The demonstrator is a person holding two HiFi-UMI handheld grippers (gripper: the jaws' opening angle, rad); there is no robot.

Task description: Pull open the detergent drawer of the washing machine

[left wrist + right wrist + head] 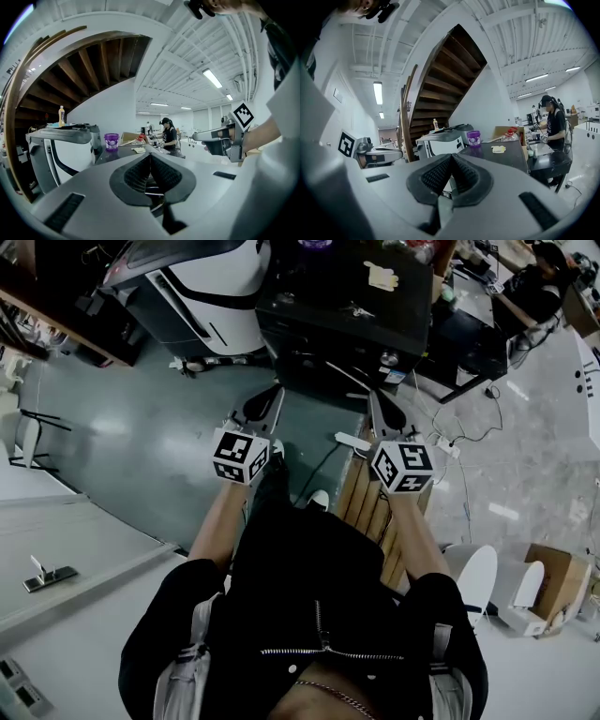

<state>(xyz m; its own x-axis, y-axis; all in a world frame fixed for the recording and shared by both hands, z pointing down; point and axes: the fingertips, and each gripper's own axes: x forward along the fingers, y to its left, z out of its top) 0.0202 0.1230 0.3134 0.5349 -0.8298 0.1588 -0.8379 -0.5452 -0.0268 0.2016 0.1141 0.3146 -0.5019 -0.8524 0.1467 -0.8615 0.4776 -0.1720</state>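
A black boxy appliance [347,306] stands in front of me on the floor, and I cannot make out a detergent drawer on it. A purple bucket [111,141] and a yellow cloth [498,149] lie on its dark top [497,157]. My left gripper [277,390] is held level in the air short of the appliance, its jaws closed tip to tip with nothing between them. My right gripper [373,396] hangs beside it at the same height, jaws also together and empty. Each gripper shows in the other's view: the right gripper [220,139] and the left gripper [375,157].
A white-and-grey machine [197,287] stands left of the black appliance. A power strip [354,442] with cables lies on the floor, next to wooden slats [370,512]. A person [539,287] sits at a desk back right. A white chair [478,582] and cardboard box [558,582] stand at the right.
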